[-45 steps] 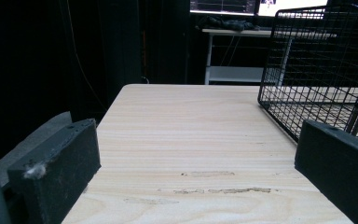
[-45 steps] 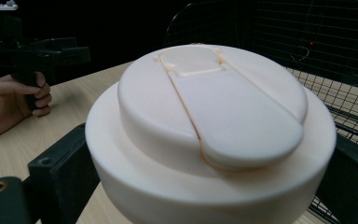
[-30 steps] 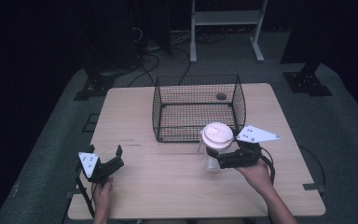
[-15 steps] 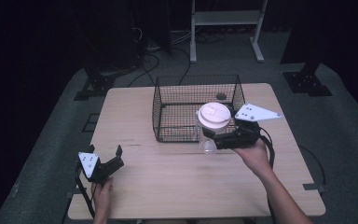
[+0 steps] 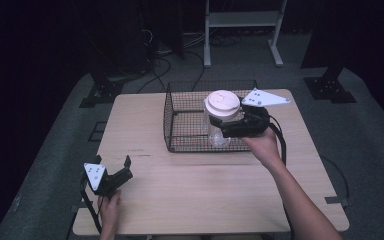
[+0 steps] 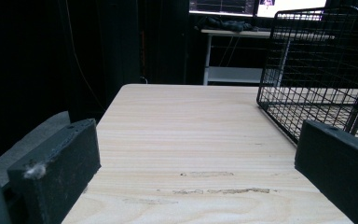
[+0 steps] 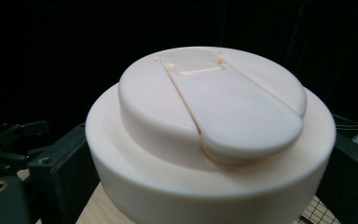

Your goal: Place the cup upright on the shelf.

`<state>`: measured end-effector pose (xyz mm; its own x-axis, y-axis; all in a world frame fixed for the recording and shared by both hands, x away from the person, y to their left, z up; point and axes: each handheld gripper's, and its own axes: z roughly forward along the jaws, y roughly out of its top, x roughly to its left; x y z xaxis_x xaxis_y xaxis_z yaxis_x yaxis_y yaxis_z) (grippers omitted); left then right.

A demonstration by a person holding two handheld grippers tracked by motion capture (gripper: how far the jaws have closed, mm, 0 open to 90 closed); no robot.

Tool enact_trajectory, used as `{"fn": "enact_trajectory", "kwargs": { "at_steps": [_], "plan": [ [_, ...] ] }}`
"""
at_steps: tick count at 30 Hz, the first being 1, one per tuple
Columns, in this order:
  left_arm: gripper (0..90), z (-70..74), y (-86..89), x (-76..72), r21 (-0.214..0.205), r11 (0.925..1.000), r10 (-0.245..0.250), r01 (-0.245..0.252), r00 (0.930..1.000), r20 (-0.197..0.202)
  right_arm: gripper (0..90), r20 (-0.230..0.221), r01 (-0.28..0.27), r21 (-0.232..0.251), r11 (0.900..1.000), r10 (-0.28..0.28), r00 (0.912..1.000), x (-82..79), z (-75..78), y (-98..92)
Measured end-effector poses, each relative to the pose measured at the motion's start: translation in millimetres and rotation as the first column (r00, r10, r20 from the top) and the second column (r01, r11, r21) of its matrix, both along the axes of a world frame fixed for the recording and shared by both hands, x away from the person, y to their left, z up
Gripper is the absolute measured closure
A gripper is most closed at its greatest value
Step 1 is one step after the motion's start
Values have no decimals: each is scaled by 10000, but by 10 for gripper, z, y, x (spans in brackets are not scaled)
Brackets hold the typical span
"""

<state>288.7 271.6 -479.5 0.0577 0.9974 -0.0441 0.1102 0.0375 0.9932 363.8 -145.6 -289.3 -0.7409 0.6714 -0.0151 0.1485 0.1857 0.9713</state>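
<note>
The right gripper (image 5: 225, 131) holds a clear cup (image 5: 217, 131) with a white lid (image 5: 222, 103), its fingers closed on the cup's body just under the lid. In the right gripper view the lid (image 7: 209, 135) sits between the two black fingers (image 7: 58, 172). The cup hangs upright over the front part of the wire basket (image 5: 180, 145), which stands at the far middle of the counter (image 5: 190, 195). Whether its base has cleared the front wall or is already inside cannot be told for certain; it appears to be just over the rim.

The step in hand looks like setting the cup into the basket. To do it well, the person should keep the cup upright, carry it a little farther past the front wall toward the basket's middle, then lower it straight down until the base rests on the mesh floor before the fingers part. Opening early would let it drop and tip; dragging it could catch the wire.

The left gripper (image 5: 111, 176) rests near the counter's front left corner, its fingers (image 6: 56, 172) wide apart and holding nothing, pointed toward the basket (image 6: 317, 74).

Compared with half a second ago, the cup has moved a little farther from the person and sits more fully over the basket. The left gripper has not moved.
</note>
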Motion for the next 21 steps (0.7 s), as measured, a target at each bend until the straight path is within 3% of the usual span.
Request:
{"fn": "enact_trajectory", "kwargs": {
  "at_steps": [21],
  "plan": [
    [0, 1, -10, -1, 82, 10000, -21, 21, 10000, 8, 46, 92, 511, 159, 9986, -513, 9986, 377, 88, 120]
  ]
}}
